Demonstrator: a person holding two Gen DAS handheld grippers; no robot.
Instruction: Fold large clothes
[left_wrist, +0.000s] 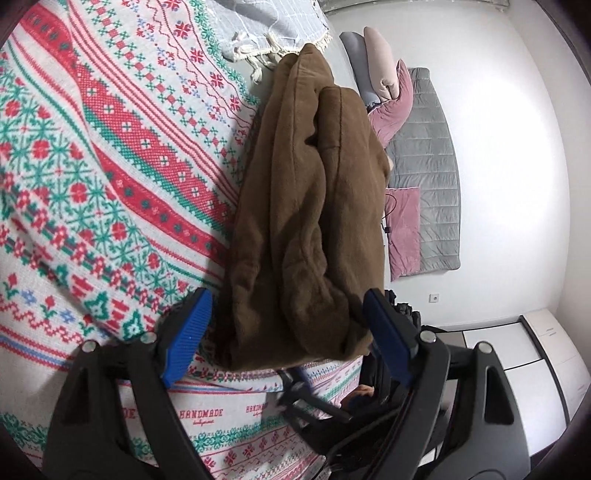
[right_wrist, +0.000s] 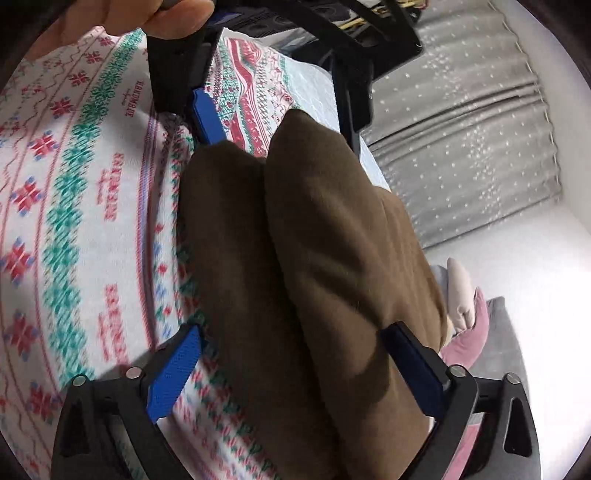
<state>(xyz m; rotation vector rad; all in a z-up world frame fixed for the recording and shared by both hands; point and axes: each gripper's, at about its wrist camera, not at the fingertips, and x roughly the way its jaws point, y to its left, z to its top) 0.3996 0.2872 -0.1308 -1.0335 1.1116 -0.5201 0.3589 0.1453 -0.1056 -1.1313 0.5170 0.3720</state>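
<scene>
Reading "HANDMADE" on patterned blanket (left_wrist: 201, 412) under brown garment (left_wrist: 306, 206).

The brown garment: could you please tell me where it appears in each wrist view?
Left wrist: brown garment runs up the centre from between the jaws.
Right wrist: it fills the centre, leaning right.
Shared landmark: the patterned blanket beneath it.
</scene>
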